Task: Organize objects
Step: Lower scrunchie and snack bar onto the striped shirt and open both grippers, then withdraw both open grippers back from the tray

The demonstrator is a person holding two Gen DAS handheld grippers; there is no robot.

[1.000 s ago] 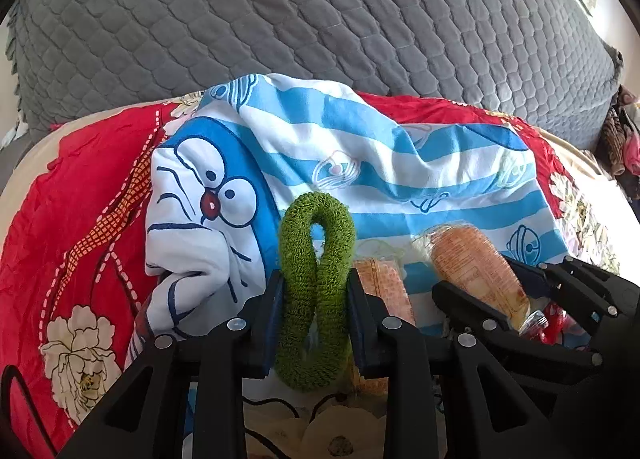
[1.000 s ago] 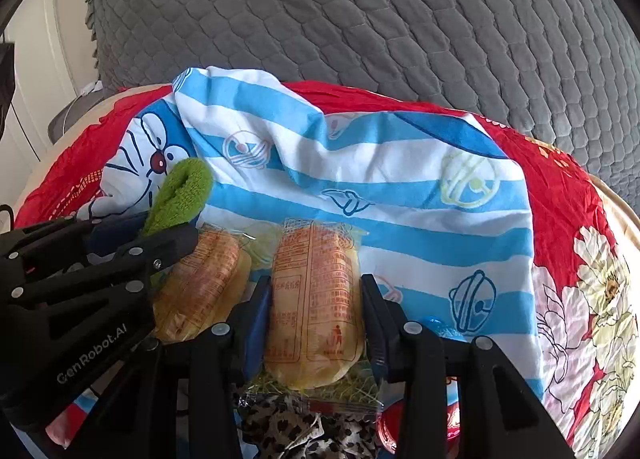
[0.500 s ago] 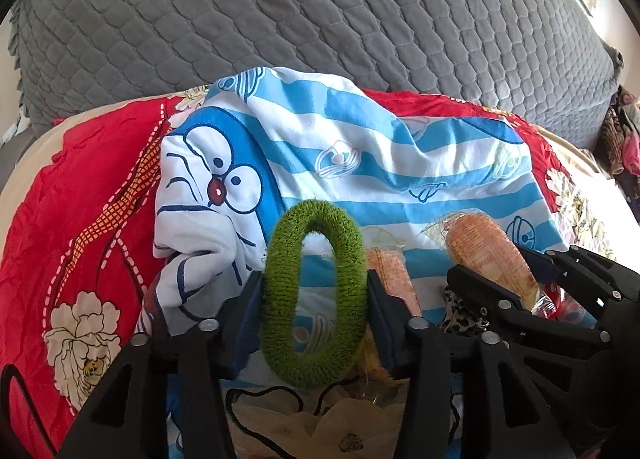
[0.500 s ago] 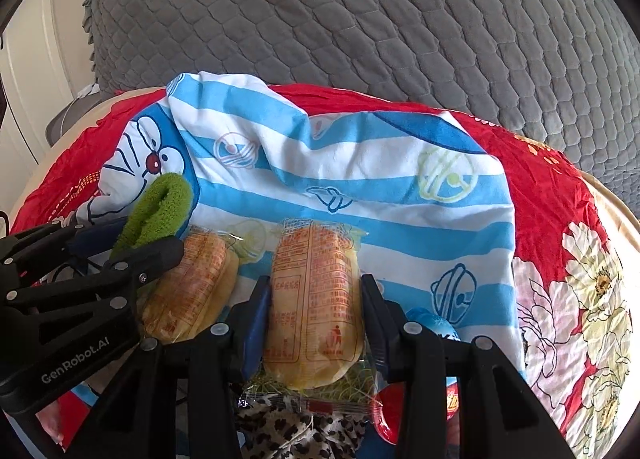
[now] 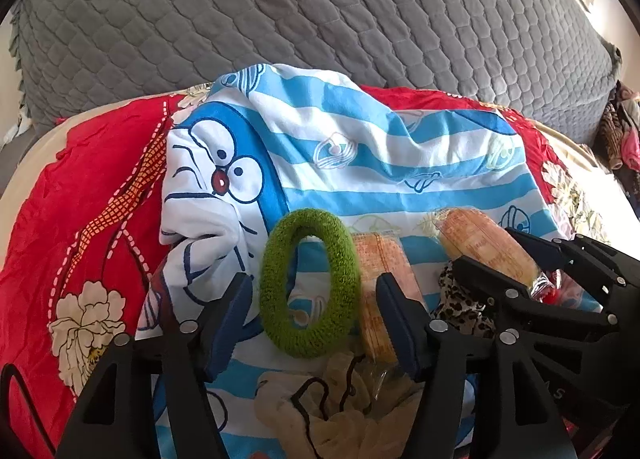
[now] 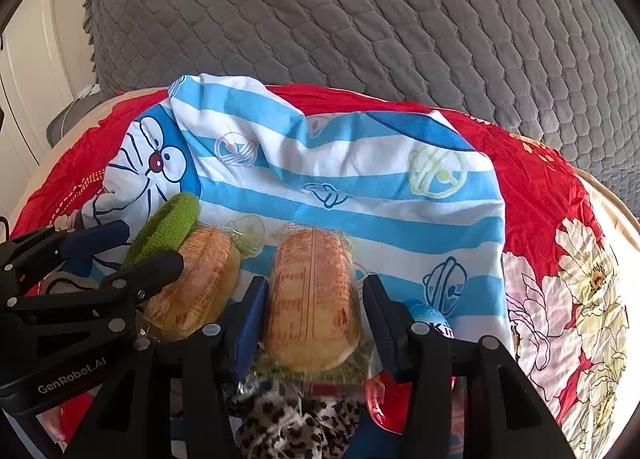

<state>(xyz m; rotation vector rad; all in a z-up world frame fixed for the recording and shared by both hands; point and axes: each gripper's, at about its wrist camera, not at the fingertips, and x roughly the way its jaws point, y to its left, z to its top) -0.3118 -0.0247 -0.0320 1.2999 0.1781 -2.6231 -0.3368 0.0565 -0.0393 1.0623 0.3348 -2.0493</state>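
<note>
A green fuzzy scrunchie (image 5: 310,283) lies on the blue-striped Doraemon cloth (image 5: 360,163), between the fingers of my left gripper (image 5: 314,313), which is open with gaps on both sides. An orange wrapped bread packet (image 5: 382,283) lies just right of it. My right gripper (image 6: 314,313) is open around a second wrapped bread packet (image 6: 312,299) that rests on the cloth; the jaws stand slightly off its sides. The scrunchie (image 6: 164,227) and first packet (image 6: 196,279) also show at the left of the right wrist view.
A leopard-print scrunchie (image 6: 292,419), a cream scrunchie (image 5: 332,399) and a red-and-blue plastic item (image 6: 400,391) lie near the fingers. The cloth lies on a red floral sheet (image 6: 560,239) before a grey quilted sofa back (image 5: 320,19).
My left gripper opened and let go of the green scrunchie, which sprang back to a round ring on the cloth. My right gripper opened slightly off the bread packet. Both moved back a little.
</note>
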